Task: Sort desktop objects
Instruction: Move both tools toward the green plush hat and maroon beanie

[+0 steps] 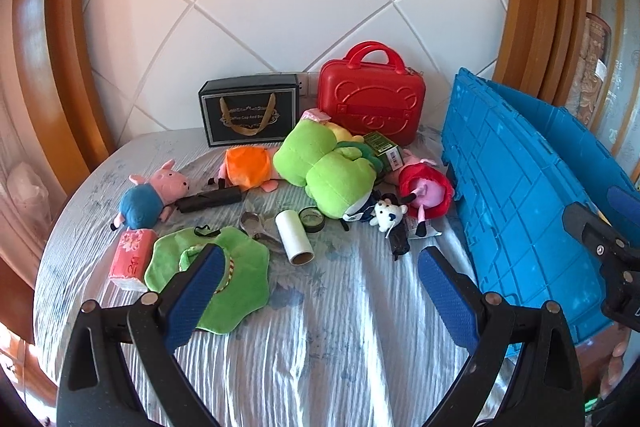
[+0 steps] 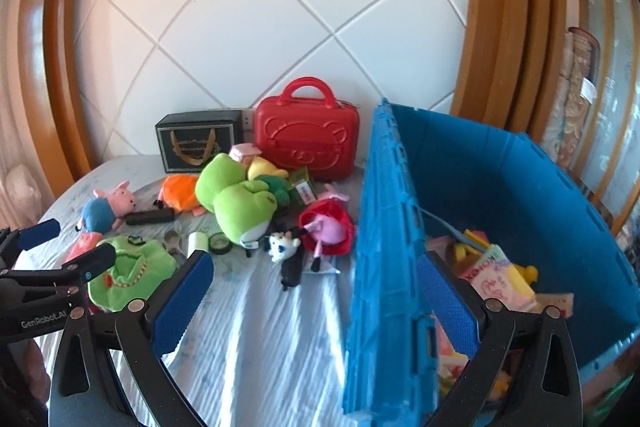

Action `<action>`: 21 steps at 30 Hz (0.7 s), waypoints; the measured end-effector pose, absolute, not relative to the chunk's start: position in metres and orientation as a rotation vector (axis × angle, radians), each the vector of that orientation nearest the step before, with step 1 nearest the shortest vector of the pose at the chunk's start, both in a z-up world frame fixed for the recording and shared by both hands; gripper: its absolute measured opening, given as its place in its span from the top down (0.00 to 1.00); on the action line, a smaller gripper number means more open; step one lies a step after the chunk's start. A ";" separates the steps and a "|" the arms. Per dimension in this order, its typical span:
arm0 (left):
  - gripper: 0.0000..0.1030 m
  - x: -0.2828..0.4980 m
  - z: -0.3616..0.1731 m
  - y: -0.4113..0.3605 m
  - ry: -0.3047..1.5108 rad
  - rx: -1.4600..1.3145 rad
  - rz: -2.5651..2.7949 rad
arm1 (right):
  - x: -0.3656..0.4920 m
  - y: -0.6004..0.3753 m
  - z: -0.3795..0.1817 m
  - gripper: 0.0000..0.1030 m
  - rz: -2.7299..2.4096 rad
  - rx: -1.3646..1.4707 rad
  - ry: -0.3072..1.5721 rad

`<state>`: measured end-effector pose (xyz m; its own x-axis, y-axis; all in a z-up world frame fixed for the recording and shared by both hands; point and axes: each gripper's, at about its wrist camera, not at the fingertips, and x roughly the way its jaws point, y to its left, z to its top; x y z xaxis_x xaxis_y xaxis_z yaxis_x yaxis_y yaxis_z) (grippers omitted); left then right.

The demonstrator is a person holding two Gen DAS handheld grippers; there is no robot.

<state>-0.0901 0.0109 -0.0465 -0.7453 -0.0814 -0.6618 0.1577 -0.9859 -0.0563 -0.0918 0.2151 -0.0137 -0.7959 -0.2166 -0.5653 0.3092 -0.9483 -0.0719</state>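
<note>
Hovering wide open and empty: left gripper [image 1: 320, 291] lower centre, right gripper [image 2: 316, 301] astride the blue bin [image 2: 384, 227] wall. Toys sit mid-frame on the table [image 1: 340, 347]. Suggest taking the white roll [image 1: 294, 237] first, pads across its width.

Looks like a home, most likely a bedroom or a child's room. Soft pale striped bedding [image 1: 320, 327] across the lower half of both views, rumpled like a bed cover. Behind it, filling the upper middle, a white padded panel [image 1: 288, 7] quilted in diamonds, framed left and right by curved glossy wooden trim [image 1: 60, 47], much like a headboard. Scattered mid-frame: plush toys, among them a green frog [image 1: 328, 167] and a pink pig in blue [image 1: 152, 195]. At the far right edge, patterned fabric or wallpaper [image 2: 576, 99], indistinct.
</note>
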 end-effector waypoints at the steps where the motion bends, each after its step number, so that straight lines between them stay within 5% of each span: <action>1: 0.04 -0.091 -0.052 0.005 0.170 1.075 -2.783 | -0.097 0.206 -0.017 0.00 -2.693 0.820 0.246; 21: 0.06 -0.096 -0.190 -0.242 0.217 1.308 -2.357 | -0.135 -0.034 -0.145 0.00 -2.168 1.141 0.304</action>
<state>-0.0960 -0.2416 -0.1902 -0.4599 -0.2954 -0.8374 0.4435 -0.8934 0.0716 -0.1353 -0.0343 -0.1449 -0.4010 -0.4461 -0.8001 0.6488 -0.7549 0.0957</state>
